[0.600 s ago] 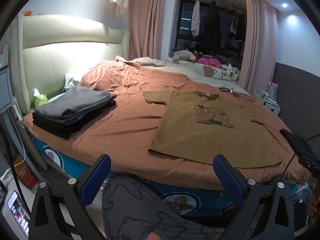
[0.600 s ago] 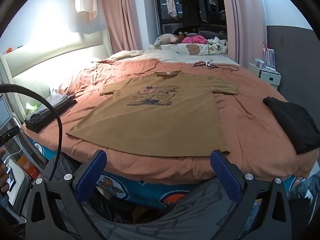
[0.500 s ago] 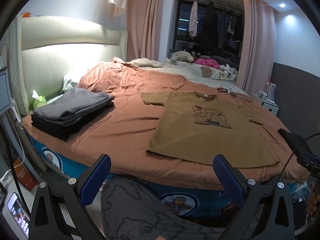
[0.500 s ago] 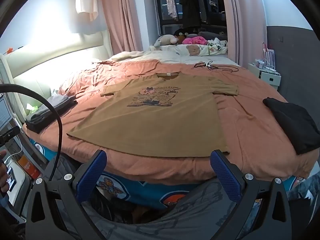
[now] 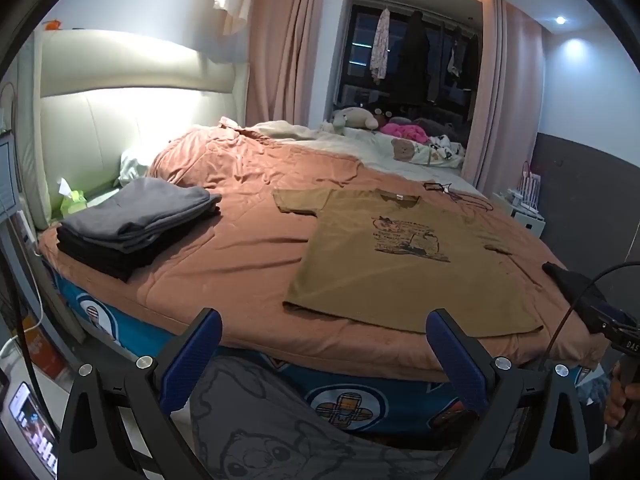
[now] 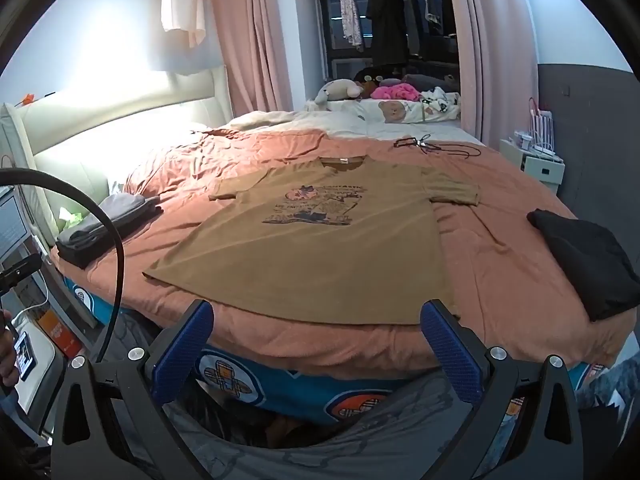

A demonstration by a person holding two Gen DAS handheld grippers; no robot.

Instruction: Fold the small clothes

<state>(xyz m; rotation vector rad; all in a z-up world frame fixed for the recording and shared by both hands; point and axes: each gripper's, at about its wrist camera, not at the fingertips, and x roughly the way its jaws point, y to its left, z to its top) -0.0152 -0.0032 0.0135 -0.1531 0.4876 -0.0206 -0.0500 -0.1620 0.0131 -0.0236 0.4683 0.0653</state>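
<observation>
Both grippers, left (image 5: 324, 354) and right (image 6: 318, 346), hang with fingers spread wide and holding nothing; brown t-shirt (image 6: 320, 248) lies flat on the bed (image 5: 240, 248) just past the fingertips, folded stack (image 5: 136, 226) off left

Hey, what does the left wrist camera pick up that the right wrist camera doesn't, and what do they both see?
Only the left wrist view shows the ceiling spotlight and the right tool's body at its right edge. Only the right wrist view shows the whole black folded garment and the T-shirt's right sleeve spread flat. Both share the brown T-shirt lying flat and unfolded on the bedspread, the folded grey and black stack, and an open, empty tool in front: left tool, right tool.
</observation>
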